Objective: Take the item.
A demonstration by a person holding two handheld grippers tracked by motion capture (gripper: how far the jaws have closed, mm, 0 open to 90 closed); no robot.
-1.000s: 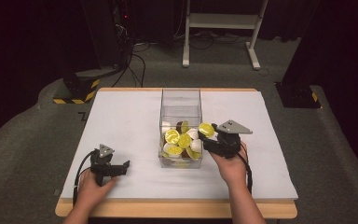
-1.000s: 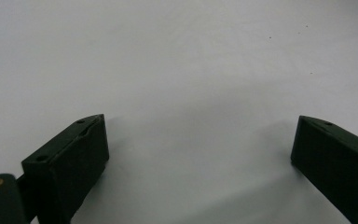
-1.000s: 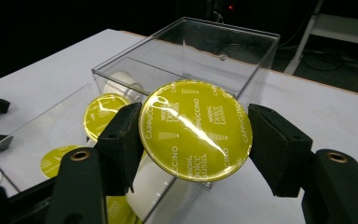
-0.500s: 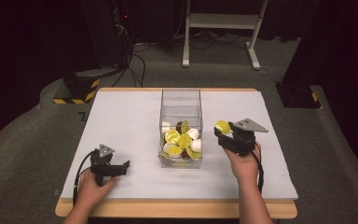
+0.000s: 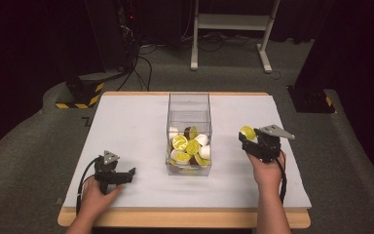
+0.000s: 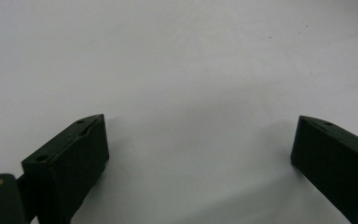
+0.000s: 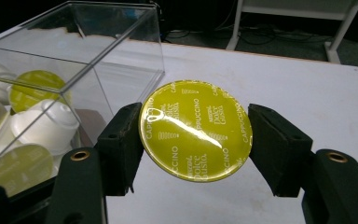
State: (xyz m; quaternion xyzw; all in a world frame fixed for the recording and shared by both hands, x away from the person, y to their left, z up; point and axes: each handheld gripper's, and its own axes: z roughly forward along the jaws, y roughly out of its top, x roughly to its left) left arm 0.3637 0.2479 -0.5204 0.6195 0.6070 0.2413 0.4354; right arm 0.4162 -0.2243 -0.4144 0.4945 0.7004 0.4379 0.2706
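Observation:
My right gripper is shut on a coffee capsule with a yellow-green foil lid, gripped at its sides by both black jaws. In the high view this capsule hangs above the white table right of a clear plastic box. Several more capsules, yellow-lidded and white, lie at the near end of that box. My left gripper rests on the table near its front left, jaws wide apart. Between its fingers lies bare white surface.
The clear box's wall stands just left of the held capsule in the right gripper view. Beyond the table's far edge are a white-legged stand and cables on grey floor, and a black base at the right.
My right gripper has carried the capsule from over the box's near end to the right, out past its right wall and slightly lower. The left gripper has stayed put.

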